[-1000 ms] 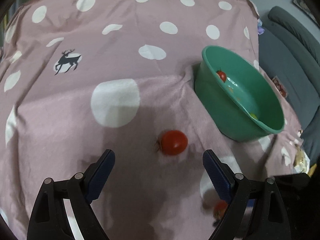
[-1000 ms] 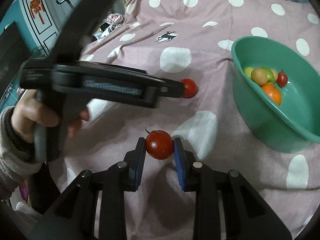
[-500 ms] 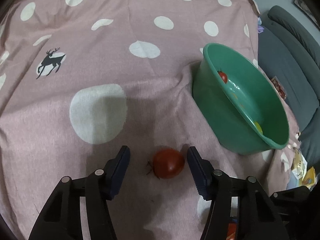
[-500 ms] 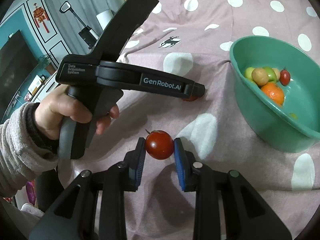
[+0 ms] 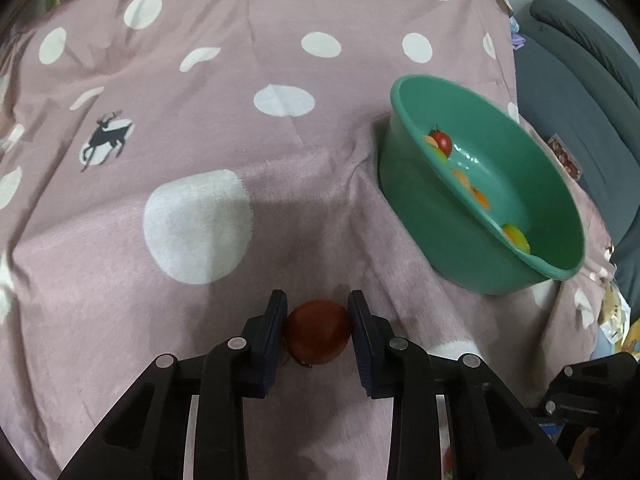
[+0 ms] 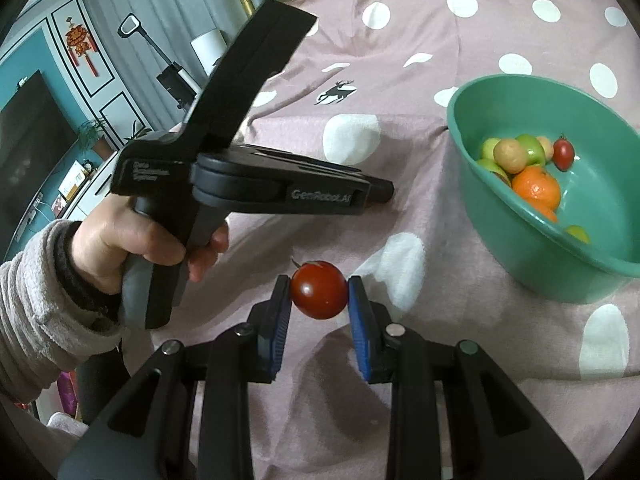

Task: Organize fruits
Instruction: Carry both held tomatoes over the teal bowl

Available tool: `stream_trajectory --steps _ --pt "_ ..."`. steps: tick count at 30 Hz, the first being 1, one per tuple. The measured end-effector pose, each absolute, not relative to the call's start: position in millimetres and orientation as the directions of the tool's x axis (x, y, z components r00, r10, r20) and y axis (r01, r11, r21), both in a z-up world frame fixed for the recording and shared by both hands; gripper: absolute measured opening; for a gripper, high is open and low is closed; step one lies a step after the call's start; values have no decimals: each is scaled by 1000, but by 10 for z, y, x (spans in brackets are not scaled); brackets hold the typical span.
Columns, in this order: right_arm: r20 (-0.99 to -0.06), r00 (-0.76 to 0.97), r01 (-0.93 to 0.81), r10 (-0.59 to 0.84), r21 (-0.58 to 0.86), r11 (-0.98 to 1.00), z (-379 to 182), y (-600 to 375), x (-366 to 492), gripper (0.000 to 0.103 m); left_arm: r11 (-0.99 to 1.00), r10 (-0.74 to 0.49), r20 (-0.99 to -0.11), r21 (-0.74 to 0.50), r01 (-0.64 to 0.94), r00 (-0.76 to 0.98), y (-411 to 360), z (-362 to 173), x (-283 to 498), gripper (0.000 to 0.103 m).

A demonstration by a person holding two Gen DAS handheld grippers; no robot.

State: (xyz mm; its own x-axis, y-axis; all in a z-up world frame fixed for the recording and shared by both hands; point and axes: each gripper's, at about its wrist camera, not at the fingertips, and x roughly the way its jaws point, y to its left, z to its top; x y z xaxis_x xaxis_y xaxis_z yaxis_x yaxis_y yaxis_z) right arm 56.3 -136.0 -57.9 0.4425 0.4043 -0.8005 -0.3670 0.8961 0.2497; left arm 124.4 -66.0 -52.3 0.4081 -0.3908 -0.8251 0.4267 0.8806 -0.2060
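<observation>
Since a second ago, the left gripper [image 5: 318, 312] went from wide open to clamped on the tomato [image 5: 319, 332] at the lower middle of its frame, both pads pressing its sides on the pink dotted cloth [image 5: 240, 152]. Over on the other side, the right gripper [image 6: 319, 295] is clenched on a second tomato [image 6: 319, 295], same as before. Further out, the green bowl [image 6: 496, 232] sits at the right, with mixed fruit [image 6: 520, 164] inside.
</observation>
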Motion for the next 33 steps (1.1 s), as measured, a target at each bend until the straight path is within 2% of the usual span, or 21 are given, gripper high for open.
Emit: stream_trajectory --steps 9,18,33 --pt "-780 479 -359 402 244 901 -430 -1397 508 29 906 -360 -787 -165 391 501 -462 -172 918 32" --pt "-749 531 -365 397 221 905 -180 -1389 353 29 917 -376 -741 -212 338 556 -282 101 597 32" --pt "-692 634 -292 344 198 936 143 -1645 156 29 915 -374 -698 -172 364 611 -381 375 210 32"
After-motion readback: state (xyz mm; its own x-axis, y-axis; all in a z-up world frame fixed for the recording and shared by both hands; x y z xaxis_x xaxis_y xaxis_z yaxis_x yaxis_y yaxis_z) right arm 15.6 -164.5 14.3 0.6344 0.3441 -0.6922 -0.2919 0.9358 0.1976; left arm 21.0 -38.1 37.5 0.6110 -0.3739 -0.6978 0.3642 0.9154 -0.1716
